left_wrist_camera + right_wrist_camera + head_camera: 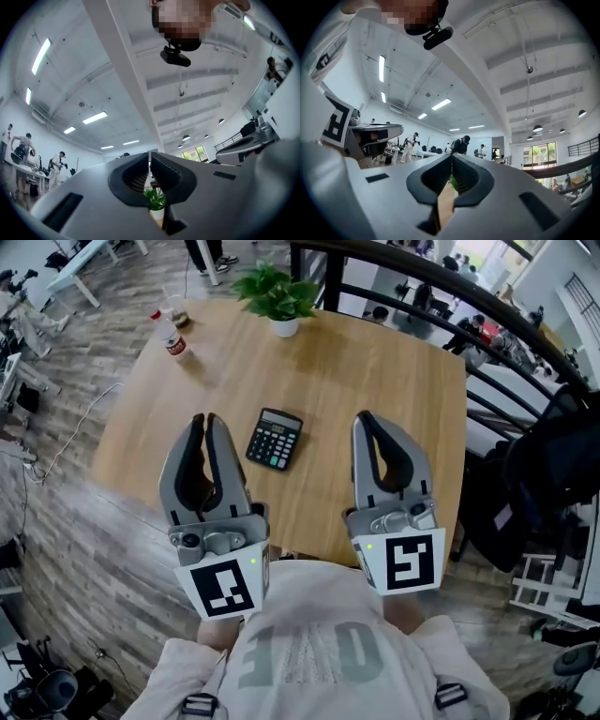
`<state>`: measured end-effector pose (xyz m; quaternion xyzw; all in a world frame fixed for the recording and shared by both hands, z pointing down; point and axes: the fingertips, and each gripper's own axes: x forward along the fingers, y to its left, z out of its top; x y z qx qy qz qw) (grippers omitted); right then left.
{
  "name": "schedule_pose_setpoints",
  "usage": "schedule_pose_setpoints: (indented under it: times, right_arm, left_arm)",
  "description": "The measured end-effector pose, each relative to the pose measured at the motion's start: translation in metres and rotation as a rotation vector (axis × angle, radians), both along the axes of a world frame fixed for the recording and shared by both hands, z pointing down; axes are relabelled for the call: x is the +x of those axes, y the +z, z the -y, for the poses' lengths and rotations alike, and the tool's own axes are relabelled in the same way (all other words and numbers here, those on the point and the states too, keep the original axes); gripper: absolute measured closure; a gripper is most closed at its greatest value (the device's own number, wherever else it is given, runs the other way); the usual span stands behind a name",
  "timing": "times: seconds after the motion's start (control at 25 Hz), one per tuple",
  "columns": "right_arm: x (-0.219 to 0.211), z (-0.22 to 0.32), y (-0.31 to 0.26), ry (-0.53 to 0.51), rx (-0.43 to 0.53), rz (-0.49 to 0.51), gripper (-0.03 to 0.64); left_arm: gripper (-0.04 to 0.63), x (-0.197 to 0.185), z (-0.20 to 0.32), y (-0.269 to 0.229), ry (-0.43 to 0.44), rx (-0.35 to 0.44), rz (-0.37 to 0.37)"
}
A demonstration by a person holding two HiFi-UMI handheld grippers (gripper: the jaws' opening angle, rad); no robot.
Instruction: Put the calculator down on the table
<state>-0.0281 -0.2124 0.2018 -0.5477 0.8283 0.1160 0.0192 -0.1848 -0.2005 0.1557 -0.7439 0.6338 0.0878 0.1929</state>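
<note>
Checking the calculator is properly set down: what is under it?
The calculator lies flat on the wooden table, with only bare tabletop showing around its edges. The patch directly beneath its body is covered, so anything thin there cannot be seen.

- The surface [375, 381] is bare across its middle and right side, open to a reach from the near edge.
- A calculator [274, 439] lies flat left of centre, with bare wood all round it.
- A potted plant [277, 296] stands at the far edge.
- A bottle [170, 337] and a cup [177, 310] crowd the far left corner.
- A dark railing [332, 287] runs close behind the far right side.
</note>
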Motion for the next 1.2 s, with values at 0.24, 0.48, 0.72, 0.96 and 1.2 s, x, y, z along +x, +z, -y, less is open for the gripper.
schedule_pose_setpoints:
  times: [0.24, 0.48, 0.72, 0.96, 1.2]
  right_arm:
    - [-0.02, -0.028, -0.007, -0.092, 0.018, 0.077, 0.597]
    - [-0.028, -0.042, -0.007, -0.103, 0.023, 0.06, 0.598]
    - [-0.032, -0.053, -0.005, -0.086, 0.022, 0.04, 0.598]
    - [-0.029, -0.059, -0.009, -0.109, 0.011, 0.057, 0.598]
    - [-0.026, -0.068, -0.007, -0.119, 0.029, 0.061, 0.598]
  left_arm:
    - [0.586, 0.004, -0.034, -0.003, -0.027, 0.021, -0.025]
    - [0.586, 0.003, -0.048, 0.008, -0.034, -0.037, -0.042]
    - [0.584, 0.002, -0.059, 0.006, -0.08, -0.022, -0.015]
    - [0.584, 0.01, -0.059, -0.001, -0.04, -0.031, -0.021]
    - [0.584, 0.018, -0.066, 0.001, -0.01, -0.006, -0.034]
